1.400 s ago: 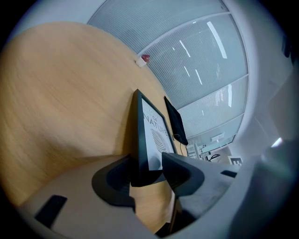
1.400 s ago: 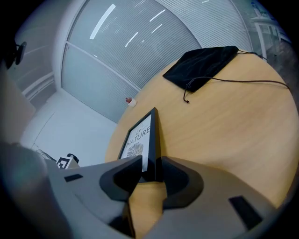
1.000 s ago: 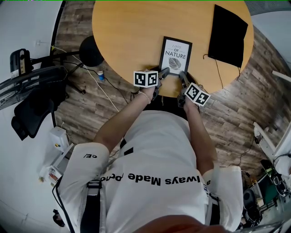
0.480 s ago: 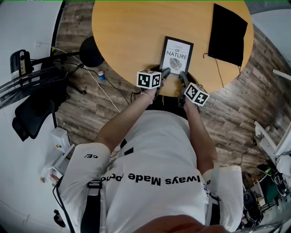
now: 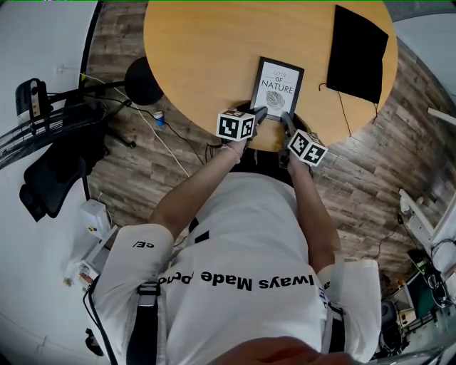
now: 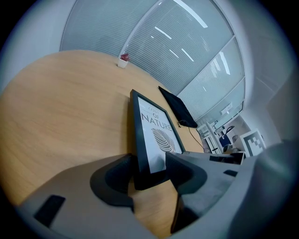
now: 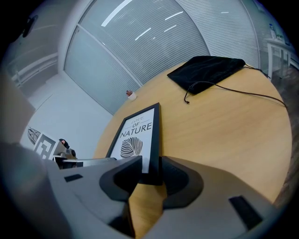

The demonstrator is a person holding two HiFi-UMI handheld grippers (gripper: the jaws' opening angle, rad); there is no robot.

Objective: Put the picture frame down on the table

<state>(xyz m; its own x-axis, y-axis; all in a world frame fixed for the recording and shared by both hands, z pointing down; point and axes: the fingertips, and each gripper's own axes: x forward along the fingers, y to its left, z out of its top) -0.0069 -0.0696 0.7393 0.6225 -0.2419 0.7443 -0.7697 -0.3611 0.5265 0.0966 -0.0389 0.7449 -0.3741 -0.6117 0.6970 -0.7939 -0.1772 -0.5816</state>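
Loosely straddling the picture frame's point(image 5: 276, 87) near corner with the left hand-held gripper point(image 6: 148, 164), jaws just opening; pinching its right edge with the right hand-held gripper point(image 7: 150, 172). Black-rimmed white NATURE leaf print, upper centre, on the round table point(image 5: 206, 50).

Bright, even light, ceiling light strips point(image 7: 122, 13) glared overhead; soft shadows lay on the table point(image 5: 206, 64); fisheye bent edges, corners were black, nearest foreground blurred

Light honey-brown wood grain on the worktop point(image 5: 199, 50). Black on the picture frame point(image 5: 276, 87), white within, dark lettering and a striped grey leaf. Plain black on the cloth bag point(image 5: 356, 53). Black-and-white square markers on left gripper point(image 5: 259, 112) and right gripper point(image 5: 286, 120).
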